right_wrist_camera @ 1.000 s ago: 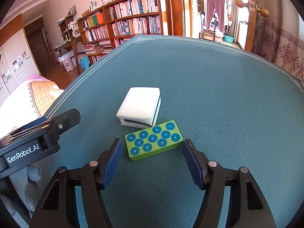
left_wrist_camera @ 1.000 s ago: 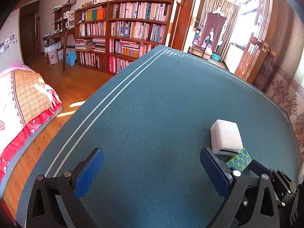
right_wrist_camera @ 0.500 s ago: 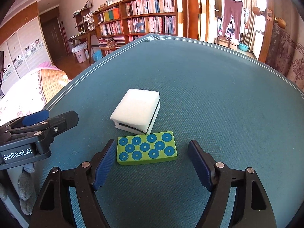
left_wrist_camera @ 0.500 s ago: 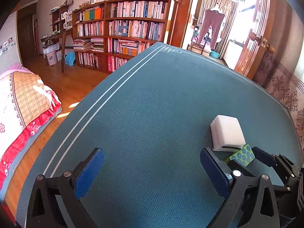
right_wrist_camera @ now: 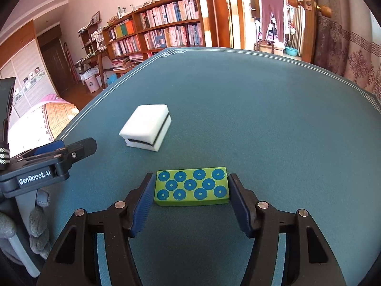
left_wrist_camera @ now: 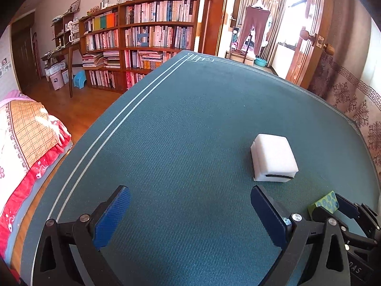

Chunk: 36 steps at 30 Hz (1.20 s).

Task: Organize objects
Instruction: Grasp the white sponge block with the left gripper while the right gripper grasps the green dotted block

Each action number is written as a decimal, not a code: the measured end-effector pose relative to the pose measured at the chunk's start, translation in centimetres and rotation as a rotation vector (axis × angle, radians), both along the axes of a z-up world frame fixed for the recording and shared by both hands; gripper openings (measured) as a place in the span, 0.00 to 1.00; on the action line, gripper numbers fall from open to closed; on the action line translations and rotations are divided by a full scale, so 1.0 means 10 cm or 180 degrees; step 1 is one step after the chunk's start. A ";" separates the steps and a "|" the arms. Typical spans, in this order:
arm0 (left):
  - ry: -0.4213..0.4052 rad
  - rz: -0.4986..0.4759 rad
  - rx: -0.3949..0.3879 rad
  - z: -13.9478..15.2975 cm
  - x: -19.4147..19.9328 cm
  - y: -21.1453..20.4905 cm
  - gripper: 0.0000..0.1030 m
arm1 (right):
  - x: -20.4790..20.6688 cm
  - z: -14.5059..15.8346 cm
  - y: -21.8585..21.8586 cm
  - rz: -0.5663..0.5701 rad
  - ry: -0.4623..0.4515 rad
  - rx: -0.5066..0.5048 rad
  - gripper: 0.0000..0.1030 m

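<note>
My right gripper is closing its jaws around the green block, which lies flat on the table near its near edge, a pad at each short end. The white sponge sits apart, toward the left edge. My left gripper hovers at that left edge, held in my gloved hand.
</note>
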<state>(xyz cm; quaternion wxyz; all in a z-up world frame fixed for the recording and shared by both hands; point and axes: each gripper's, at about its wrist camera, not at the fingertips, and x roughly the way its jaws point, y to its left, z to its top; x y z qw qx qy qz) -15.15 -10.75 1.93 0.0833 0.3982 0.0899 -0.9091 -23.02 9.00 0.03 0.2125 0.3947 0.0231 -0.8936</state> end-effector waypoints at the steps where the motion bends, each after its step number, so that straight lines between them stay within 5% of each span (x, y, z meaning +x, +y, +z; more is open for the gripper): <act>1: -0.0005 -0.0019 -0.0004 0.00 0.00 0.02 1.00 | 0.04 0.00 0.06 -0.0034 0.0000 -0.0008 0.60; 24: -0.0109 -0.0359 -0.0333 0.08 -0.46 0.75 0.97 | 0.43 -0.06 0.58 -0.0186 -0.0067 -0.0335 0.60; 36: -0.0119 -0.0470 -0.0251 -0.08 -0.63 0.74 0.58 | 0.42 -0.06 0.59 -0.0185 -0.0065 -0.0326 0.61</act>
